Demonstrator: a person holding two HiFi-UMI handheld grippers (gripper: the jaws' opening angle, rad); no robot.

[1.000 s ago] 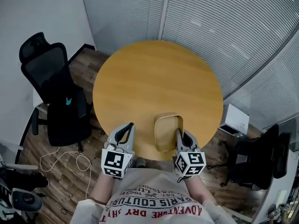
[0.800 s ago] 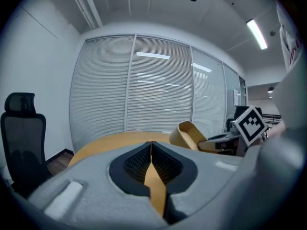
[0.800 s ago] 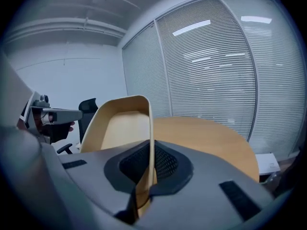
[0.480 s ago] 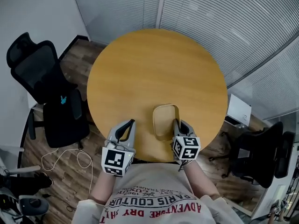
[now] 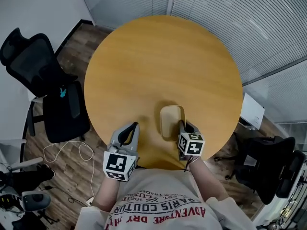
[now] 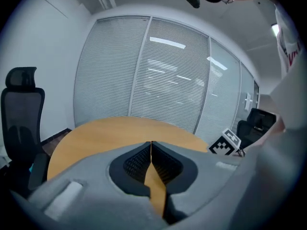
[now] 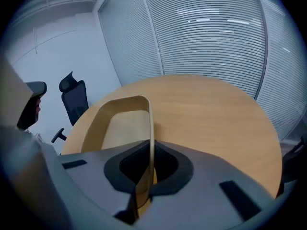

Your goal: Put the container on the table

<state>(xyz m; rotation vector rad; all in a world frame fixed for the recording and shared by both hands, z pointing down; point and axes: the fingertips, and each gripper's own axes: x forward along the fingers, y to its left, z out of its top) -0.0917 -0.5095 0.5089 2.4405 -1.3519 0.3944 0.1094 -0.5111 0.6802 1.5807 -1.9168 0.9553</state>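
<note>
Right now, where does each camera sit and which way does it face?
Head view: on the person's head, facing steeply down at the table; shows shirt, left gripper, right gripper holding the container.
Left gripper view: on the left gripper, facing along its shut, empty jaws across the table.
Right gripper view: on the right gripper, facing along jaws clamped on the container's wall.
Shared: all show the table; head and right gripper views show the container.

Container (image 5: 171, 121): over the table (image 5: 163, 56), near edge, right of centre. Right gripper (image 5: 184, 125): same edge, at the container's right wall. Left gripper (image 5: 130, 128): same edge, left of centre. Office chair (image 5: 43, 80): left of table. Second chair (image 5: 268, 162): right of table.
</note>
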